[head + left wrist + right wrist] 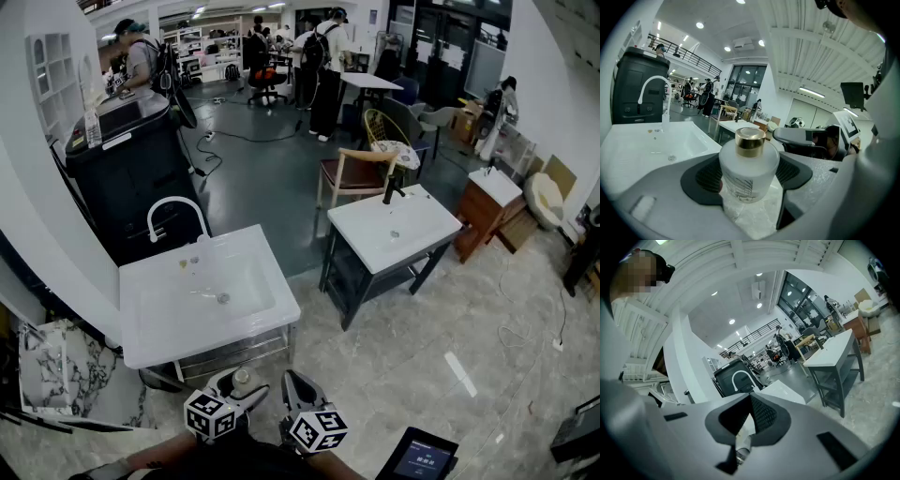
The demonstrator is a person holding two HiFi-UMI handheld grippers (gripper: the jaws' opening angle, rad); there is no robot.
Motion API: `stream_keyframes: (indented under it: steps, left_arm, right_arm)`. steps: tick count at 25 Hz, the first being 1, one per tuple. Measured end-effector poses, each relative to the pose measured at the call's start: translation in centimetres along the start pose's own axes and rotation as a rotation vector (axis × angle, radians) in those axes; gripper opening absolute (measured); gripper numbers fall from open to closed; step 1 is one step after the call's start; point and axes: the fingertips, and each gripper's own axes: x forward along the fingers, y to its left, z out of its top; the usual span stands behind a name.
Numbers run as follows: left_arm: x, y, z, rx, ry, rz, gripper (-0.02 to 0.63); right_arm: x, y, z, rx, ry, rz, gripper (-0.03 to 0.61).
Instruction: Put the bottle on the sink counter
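An open hall with a pale tiled floor (422, 366) forms the setting, with people at work far ahead.

The left gripper (750, 160) is clamped on the bottle (747, 180). Its jaws are spread wide, and the dark ribbed pads (704, 177) press on the bottle's two sides. The bottle is held upright above the floor. It is squat and round, of frosted white glass, and is closed by a short gold cap (750, 141). A faint grey line print is carried on its front; it is too faint to read.

Just to the right, the right gripper (749, 401) is closed, pad tips touching, with nothing gripped. A cube with black-and-white square markers (211, 415) is mounted on each gripper.

Ahead and left of the left gripper, the white sink counter (141, 323) is seen with a white arched faucet (175, 214) at its far edge. The bottle is short of it, not on it. Further ahead to the right, a second white sink unit (375, 248) is placed.
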Motion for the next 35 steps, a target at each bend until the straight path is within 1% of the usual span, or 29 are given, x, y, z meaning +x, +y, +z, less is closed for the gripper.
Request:
stream_keyframes:
  steps: [4,7,12,14,17,22,28,31,35]
  left_arm:
    - [-1.5,-1.4,-0.1,0.046,-0.015,0.001,0.336]
    - [-2.8,-1.6,-1.1,0.067,-0.007,0.006,0.336]
    - [-5.1,0.3,-2.4,0.058,0.003,0.034,0.336]
    - [-5.8,1.6,-2.7,0.033,0.009,0.043,0.336]
    - [-6.6,3.0,-2.1,0.011,-0.007,0.042,0.336]
    - [-7.7,5.1,-0.4,0.03,-0.051,0.01,0.336]
    - [-8.7,7.9,1.6,0.054,-0.103,-0.042,0.336]
    - [-9.0,8.7,1.5,0.052,-0.104,-0.08,0.337]
    - [-9.0,9.8,0.2,0.029,-0.09,-0.13,0.336]
  right_arm:
    - [-1.4,1.0,-0.8,-0.001,0.003,-0.003,-0.005]
    - [-1.8,1.7,-2.2,0.025,0.015,-0.014,-0.005]
    - [-0.1,3.4,-5.7,0.057,0.088,0.0,-0.005]
    - [0.9,4.3,-6.3,0.054,0.109,0.009,-0.005]
    - [2.1,5.4,-6.1,0.063,0.101,0.007,-0.005]
    - [4.3,7.3,-5.2,0.029,0.074,-0.009,-0.005]
    - [6.3,8.9,-3.9,-0.021,0.022,-0.073,-0.005]
    - [6.9,9.5,-4.6,-0.023,0.027,-0.104,-0.005]
    - [7.2,9.7,-6.3,-0.019,0.045,-0.157,-0.005]
